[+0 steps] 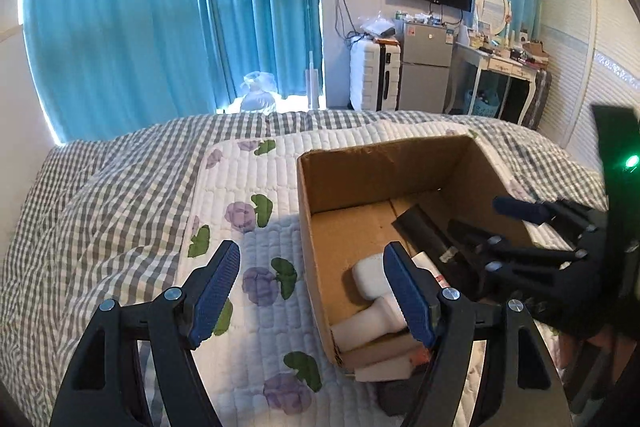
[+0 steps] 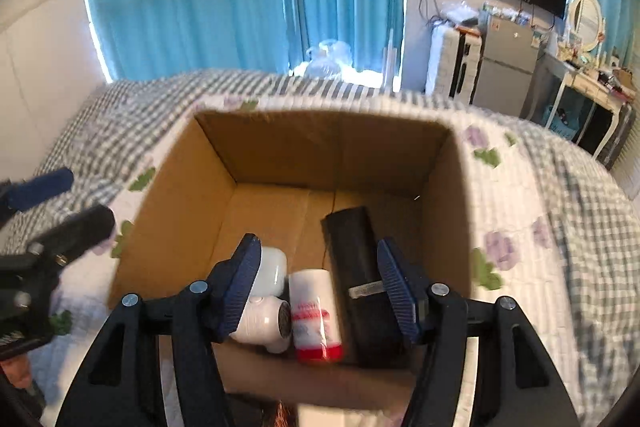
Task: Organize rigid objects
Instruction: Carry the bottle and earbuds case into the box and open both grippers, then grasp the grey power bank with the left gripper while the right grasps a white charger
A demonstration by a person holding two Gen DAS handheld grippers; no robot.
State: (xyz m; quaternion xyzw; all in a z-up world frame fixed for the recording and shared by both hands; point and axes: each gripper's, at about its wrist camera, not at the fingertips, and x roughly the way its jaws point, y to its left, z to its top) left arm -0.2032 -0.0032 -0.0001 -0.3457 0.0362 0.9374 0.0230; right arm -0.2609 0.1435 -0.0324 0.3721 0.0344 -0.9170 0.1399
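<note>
With both the left hand-held gripper (image 1: 312, 291) and the right hand-held gripper (image 2: 320, 283) spread apart and empty, the right one above the cardboard box (image 2: 332, 151) risks nudging the white-and-red bottle (image 2: 316, 315) at 6 o'clock.

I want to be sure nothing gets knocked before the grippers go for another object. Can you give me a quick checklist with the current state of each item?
1. Right gripper open and holding nothing: ok.
2. Left gripper open and holding nothing: ok.
3. Cardboard box upright on the floral quilt, top open: ok.
4. White bottle with red label, black rectangular case and white items lie inside the box: ok.
5. Free floor space in the far half of the box: ok.
6. More objects left to collect on the bed: cannot tell, none visible.
</note>
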